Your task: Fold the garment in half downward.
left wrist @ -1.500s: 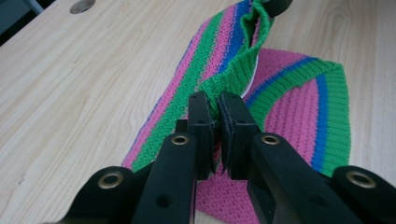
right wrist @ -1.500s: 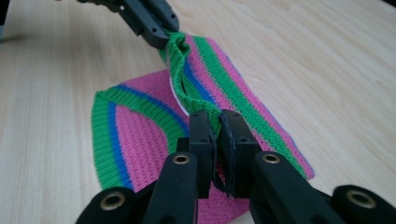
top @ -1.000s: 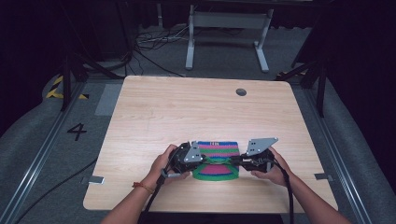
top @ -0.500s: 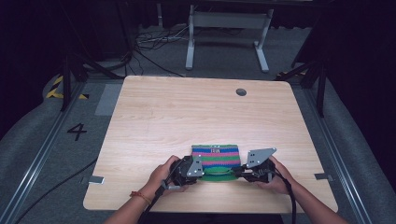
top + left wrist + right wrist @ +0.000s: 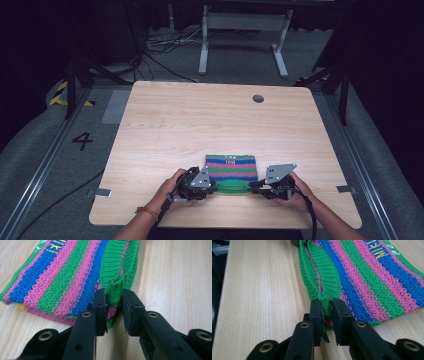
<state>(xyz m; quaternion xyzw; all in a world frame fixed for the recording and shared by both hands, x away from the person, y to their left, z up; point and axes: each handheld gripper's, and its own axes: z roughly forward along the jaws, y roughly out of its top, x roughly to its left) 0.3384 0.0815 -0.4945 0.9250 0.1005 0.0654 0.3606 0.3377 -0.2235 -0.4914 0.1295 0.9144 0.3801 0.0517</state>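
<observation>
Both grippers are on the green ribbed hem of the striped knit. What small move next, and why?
Probably lift both together, slightly. The left gripper and right gripper each pinch the green ribbed hem of the striped knitted cloth, which lies flat on the wooden table, so raising evenly keeps it level.

Evenly lit table (image 5: 200, 120), dark surroundings, soft high view, close views sharp, far edges blurred

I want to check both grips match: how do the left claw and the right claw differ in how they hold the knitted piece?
The left claw pinches a raised fold of green ribbed hem on the striped knitted garment, with a wider gap between its jaws; the right claw bites the hem with its jaws nearer together. From above, the left claw holds the garment's near-left corner, the right claw its near-right corner. Both grip the same green hem.
</observation>
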